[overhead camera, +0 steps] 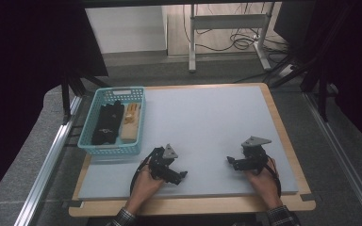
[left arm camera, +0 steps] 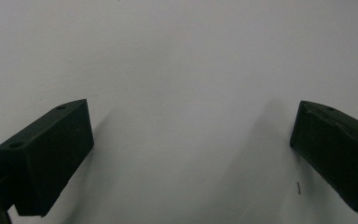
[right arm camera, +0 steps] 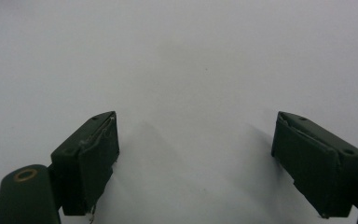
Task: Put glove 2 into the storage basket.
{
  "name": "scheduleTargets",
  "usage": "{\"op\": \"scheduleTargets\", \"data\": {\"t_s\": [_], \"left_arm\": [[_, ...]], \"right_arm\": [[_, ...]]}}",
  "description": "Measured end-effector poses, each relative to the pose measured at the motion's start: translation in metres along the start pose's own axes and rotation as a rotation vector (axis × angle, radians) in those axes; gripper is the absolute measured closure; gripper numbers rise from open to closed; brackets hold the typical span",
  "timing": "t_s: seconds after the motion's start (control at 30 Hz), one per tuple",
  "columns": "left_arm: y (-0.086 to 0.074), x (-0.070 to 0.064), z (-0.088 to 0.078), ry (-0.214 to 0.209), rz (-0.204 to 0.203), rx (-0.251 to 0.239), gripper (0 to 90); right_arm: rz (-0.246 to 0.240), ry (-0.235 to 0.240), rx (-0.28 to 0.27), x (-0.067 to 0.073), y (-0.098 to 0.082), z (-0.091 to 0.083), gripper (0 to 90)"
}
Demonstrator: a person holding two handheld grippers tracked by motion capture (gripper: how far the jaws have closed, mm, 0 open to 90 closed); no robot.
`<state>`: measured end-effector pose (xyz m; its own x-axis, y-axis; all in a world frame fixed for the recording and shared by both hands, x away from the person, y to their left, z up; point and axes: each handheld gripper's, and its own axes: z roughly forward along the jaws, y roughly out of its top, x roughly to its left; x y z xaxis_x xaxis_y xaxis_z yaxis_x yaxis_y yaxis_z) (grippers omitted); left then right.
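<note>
Right now both of your grippers rest low over the grey mat [overhead camera: 207, 122] at the near edge of the table, and neither has hold of anything: your left gripper [overhead camera: 175, 176] has its jaws spread wide in its own view, with bare mat between them, and your right gripper [overhead camera: 232, 162] is spread just as wide over bare mat. The things nearest your left gripper lie in the teal basket [overhead camera: 88, 134] at the mat's left side, a little beyond and to the left of that gripper. Inside it a black object [overhead camera: 106, 123] fills the left and middle part; it looks like folded fabric or a soft pouch, though the high view is too small to say which. Just beside it, along the basket's right wall, lies a pale wooden piece [overhead camera: 130, 123], a blocky base toward you and what seem to be finger-like slats at the far end. I judge the wooden piece to be light, stiff and not slippery, so take it across the narrow sides of the solid base, not the slats, which may be fragile. The black object probably sags and folds; pinch a thick bunched part near its middle, and mind the basket's walls, which leave little room for wide jaws.
</note>
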<state>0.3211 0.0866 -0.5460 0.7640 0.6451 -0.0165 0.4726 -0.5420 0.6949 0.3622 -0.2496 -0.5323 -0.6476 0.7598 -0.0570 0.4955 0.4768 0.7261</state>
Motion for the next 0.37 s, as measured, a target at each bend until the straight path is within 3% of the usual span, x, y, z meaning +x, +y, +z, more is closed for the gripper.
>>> {"op": "scheduleTargets", "data": {"t_s": [0.1,0.37], "left_arm": [[-0.0002,0.0008,0.0007,-0.008,-0.021,0.003,0.0],[-0.0001,0.0003,0.0006,-0.004,-0.015,0.009,0.0]], "right_arm": [[0.0,0.0,0.0,0.0,0.0,0.0,14.8],[0.001,0.0,0.001,0.0001,-0.0002,0.0,14.8]]}}
